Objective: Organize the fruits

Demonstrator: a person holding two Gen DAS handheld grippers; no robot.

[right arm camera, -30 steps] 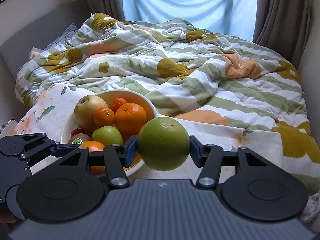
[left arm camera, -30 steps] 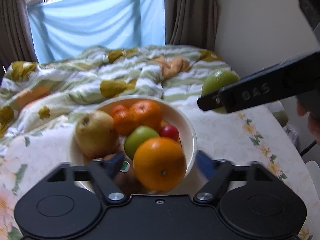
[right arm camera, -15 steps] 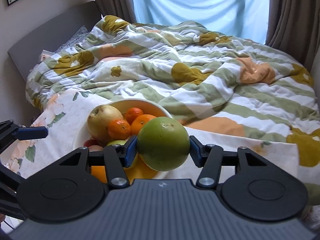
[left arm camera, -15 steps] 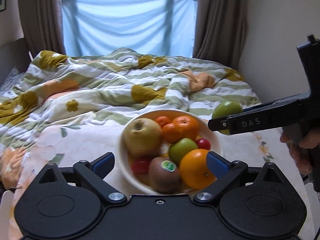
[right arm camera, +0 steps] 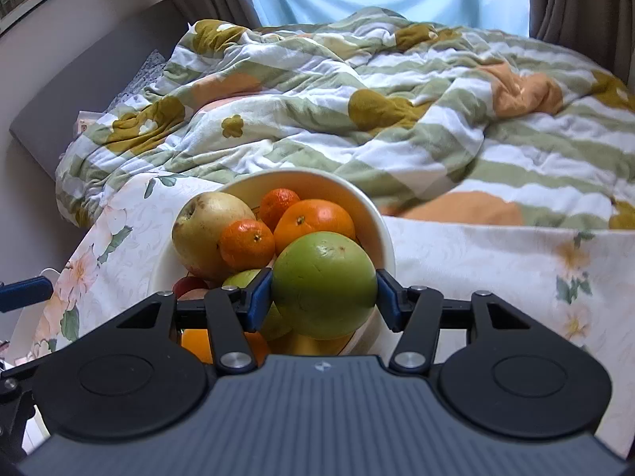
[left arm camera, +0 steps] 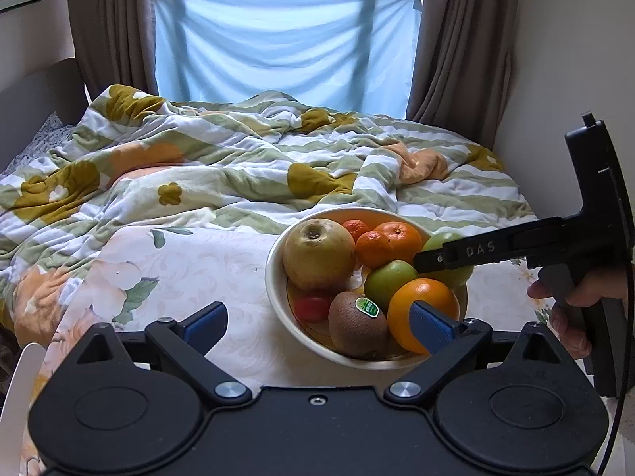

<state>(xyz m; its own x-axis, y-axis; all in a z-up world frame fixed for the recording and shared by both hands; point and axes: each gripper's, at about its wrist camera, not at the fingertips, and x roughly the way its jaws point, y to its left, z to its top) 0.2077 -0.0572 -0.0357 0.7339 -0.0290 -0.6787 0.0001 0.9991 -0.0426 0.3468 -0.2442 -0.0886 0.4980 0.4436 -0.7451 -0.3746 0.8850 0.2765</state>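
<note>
Pinching a large round green fruit [right arm camera: 323, 283] over the cream ceramic bowl [right arm camera: 379, 220] on the table, the right tool [right arm camera: 323, 297] is easing apart, apparently to release it; the left tool [left arm camera: 317, 323] stands spread, empty.

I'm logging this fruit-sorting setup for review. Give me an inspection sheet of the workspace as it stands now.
Surface: floral tablecloth, bare in front of the left gripper.
Job's things: white bowl heaped with a pear, oranges, mandarins, a green apple, a kiwi and a red fruit; large green fruit over the bowl's near side.
Clutter: nothing seen.
Grippers: left gripper open, holding nothing; right gripper with its jaws opening, the green fruit between its pads.
Cables: a black one by the hand.
Surroundings: rumpled striped duvet, curtains, covered window.
</note>
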